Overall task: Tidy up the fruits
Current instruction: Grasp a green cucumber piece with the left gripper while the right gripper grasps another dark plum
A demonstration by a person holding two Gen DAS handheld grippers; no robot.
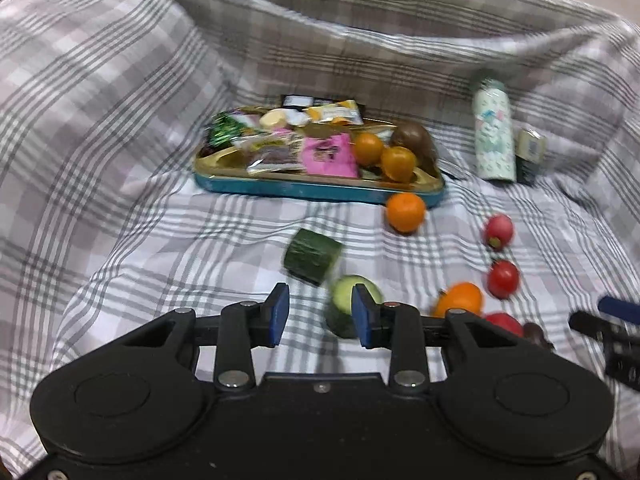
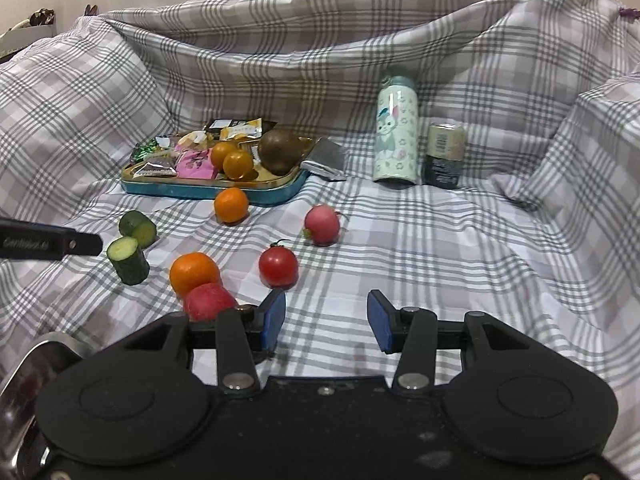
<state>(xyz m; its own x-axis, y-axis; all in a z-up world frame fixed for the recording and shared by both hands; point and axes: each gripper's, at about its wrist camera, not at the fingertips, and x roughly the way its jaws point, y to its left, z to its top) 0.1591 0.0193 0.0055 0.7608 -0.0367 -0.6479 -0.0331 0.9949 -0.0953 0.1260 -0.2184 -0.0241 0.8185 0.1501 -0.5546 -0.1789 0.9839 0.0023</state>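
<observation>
A blue-rimmed gold tray point(image 1: 312, 190) point(image 2: 192, 191) holds snack packets, two small oranges point(image 1: 368, 148) and a brown round fruit point(image 2: 280, 150). On the checked cloth in front of it lie an orange point(image 2: 231, 205), two cucumber pieces point(image 2: 138, 226) point(image 2: 128, 260), a pink radish point(image 2: 322, 224), a tomato point(image 2: 278, 266), another orange point(image 2: 194, 272) and a red fruit point(image 2: 208, 300). My left gripper point(image 1: 320, 314) is open over bare cloth, and one cucumber piece point(image 1: 348, 300) sits just behind its right finger. My right gripper point(image 2: 326, 320) is open, below and right of the tomato.
A patterned bottle point(image 2: 396, 136) and a dark can point(image 2: 444, 156) stand at the back right, with a foil packet point(image 2: 326, 158) beside the tray. A metal bowl's rim point(image 2: 24, 380) shows at the lower left. The cloth rises in folds behind and at both sides.
</observation>
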